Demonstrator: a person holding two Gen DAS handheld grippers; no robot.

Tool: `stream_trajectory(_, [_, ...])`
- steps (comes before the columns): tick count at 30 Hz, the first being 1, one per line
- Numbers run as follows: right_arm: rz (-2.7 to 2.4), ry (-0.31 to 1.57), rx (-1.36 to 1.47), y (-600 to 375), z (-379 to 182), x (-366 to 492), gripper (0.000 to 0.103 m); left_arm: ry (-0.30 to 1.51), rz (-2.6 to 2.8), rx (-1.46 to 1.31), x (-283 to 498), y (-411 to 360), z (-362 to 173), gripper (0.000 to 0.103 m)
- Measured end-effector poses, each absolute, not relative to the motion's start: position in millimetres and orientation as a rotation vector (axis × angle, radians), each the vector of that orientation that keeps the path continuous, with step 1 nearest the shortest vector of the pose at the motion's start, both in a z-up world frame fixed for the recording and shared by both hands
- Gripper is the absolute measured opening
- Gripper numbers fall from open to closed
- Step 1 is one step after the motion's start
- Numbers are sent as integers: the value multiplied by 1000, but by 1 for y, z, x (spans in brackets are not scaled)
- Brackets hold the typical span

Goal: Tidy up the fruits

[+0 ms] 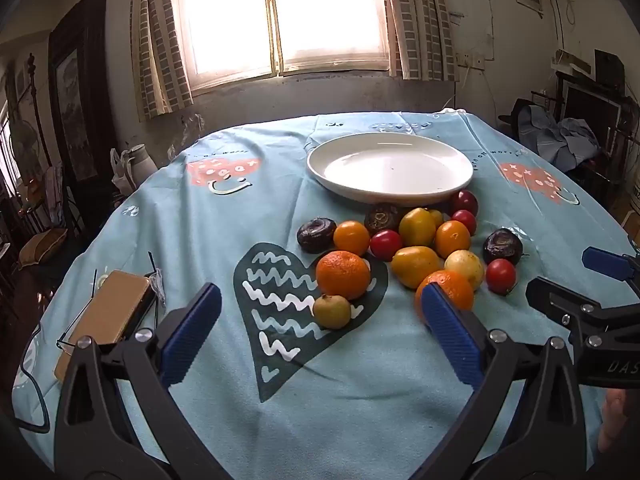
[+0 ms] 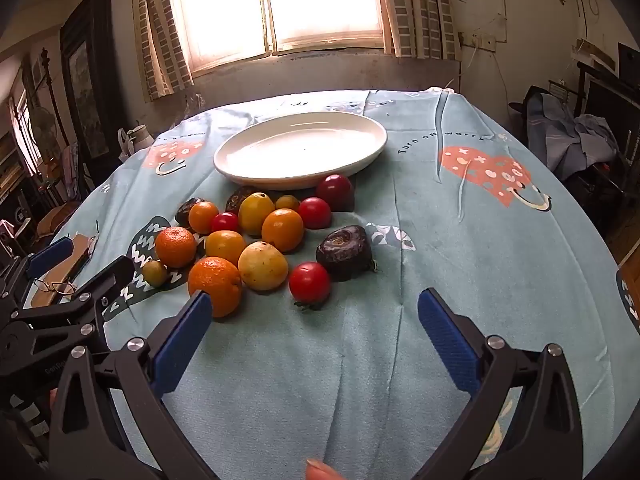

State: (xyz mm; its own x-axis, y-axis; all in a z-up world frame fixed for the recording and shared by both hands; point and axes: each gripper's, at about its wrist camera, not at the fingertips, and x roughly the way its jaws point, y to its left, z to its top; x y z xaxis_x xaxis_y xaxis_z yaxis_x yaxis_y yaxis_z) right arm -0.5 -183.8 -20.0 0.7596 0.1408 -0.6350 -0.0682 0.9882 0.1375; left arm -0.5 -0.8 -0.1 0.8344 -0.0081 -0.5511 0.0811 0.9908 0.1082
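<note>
The fruits [image 1: 408, 252] lie in a loose cluster on the desk [image 2: 480, 280], touching the near rim of the empty white plate [image 1: 390, 166]. Nearer than the plate, the left gripper [image 1: 320, 308] and right gripper [image 2: 316, 312] hover, jaws spread wide, holding nothing.

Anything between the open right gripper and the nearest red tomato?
No. In the right wrist view, only bare blue tablecloth separates the right gripper from the small red tomato.
</note>
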Motion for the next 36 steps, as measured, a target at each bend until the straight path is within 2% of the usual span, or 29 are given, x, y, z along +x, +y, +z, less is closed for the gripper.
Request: stream_trajectory(36, [120,701,114,-183,-20,-1,102,623,-34,85,5,6,-4,101])
